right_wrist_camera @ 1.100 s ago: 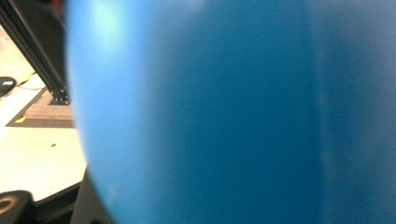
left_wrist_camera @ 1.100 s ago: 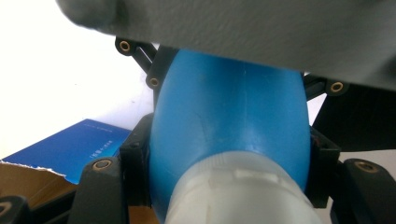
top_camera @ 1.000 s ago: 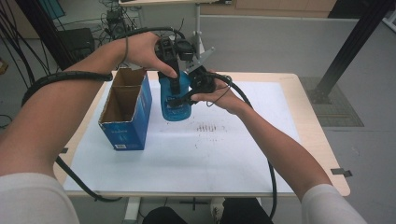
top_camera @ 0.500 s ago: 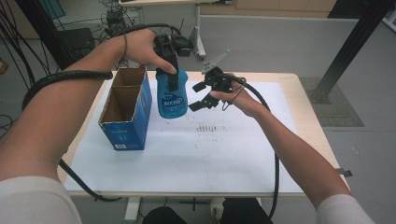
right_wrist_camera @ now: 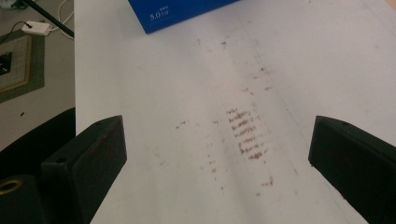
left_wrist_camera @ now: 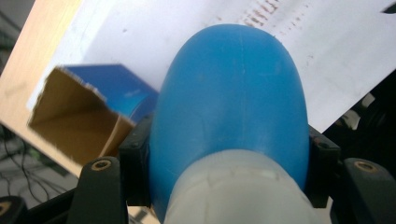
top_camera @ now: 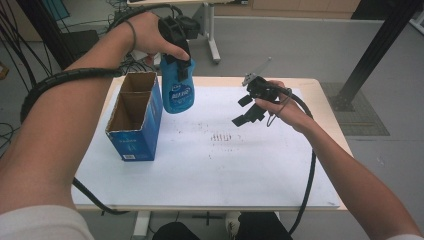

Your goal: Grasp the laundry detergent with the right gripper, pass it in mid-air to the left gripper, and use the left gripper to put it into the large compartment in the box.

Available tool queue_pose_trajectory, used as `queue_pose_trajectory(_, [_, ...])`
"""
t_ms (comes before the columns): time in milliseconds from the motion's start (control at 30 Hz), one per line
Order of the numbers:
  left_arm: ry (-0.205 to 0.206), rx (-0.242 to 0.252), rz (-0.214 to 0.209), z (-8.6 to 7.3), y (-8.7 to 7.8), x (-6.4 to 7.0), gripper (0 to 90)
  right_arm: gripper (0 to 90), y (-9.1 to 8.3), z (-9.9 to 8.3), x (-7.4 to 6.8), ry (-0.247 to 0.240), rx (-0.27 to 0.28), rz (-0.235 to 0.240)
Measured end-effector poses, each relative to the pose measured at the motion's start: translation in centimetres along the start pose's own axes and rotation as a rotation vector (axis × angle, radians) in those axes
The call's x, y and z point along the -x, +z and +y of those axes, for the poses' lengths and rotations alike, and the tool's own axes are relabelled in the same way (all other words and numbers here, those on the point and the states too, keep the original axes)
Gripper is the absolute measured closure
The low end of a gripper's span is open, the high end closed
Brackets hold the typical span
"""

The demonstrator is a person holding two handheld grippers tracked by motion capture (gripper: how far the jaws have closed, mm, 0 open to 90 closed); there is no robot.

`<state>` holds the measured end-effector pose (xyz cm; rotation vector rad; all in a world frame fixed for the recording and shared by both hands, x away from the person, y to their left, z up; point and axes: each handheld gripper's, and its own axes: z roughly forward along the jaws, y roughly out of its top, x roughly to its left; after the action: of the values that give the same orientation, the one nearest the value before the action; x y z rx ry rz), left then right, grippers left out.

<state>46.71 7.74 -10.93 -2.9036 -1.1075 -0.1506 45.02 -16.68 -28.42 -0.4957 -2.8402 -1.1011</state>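
Note:
A blue bottle (top_camera: 177,92) with a white cap hangs upright in the air at the back of the table, just right of an open blue cardboard box (top_camera: 134,116). My left gripper (top_camera: 179,62) is shut on the bottle near its top; in the left gripper view the bottle (left_wrist_camera: 233,107) bulges between the two jaws, with the box (left_wrist_camera: 84,121) below it. My right gripper (top_camera: 245,110) is open and holds nothing, raised over the white sheet right of the bottle. Its spread jaws frame the sheet's brown marks (right_wrist_camera: 245,133).
A white sheet (top_camera: 210,170) covers most of the wooden table (top_camera: 325,100). The box has two open compartments and stands at the sheet's left edge. Cables trail from both grippers. A black post (top_camera: 370,50) rises from the floor at the right, beyond the table.
My right gripper let go of the bottle, opened and drew away to the right. My left gripper lifted the bottle and carried it slightly back, toward the box.

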Motion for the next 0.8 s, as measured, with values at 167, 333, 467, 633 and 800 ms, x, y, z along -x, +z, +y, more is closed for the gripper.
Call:
queue_pose_trajectory(167, [-0.15,0.013,-0.003,-0.7,-1.7,-1.1,37.2,4.2,-1.4,-1.0,-0.4,0.004,-0.019,-0.029])
queue_pose_trajectory(333, [-0.289,0.011,-0.011,-1.6,-3.0,-2.5,37.2,4.7,-2.3,-1.7,-1.0,-0.019,-0.049,-0.05])
queue_pose_trajectory(467, [-0.411,0.01,0.016,-2.6,-4.2,-3.8,37.2,4.7,-2.8,-2.1,-1.1,-0.02,-0.062,-0.052])
queue_pose_trajectory(633, [-0.541,0.033,0.026,-4.1,-5.4,-5.2,37.2,4.8,-3.4,-2.5,-1.2,-0.033,-0.08,-0.073])
queue_pose_trajectory(800, [-0.665,0.043,0.053,-5.6,-6.6,-6.5,37.2,4.8,-4.0,-2.9,-1.2,-0.037,-0.085,-0.087])
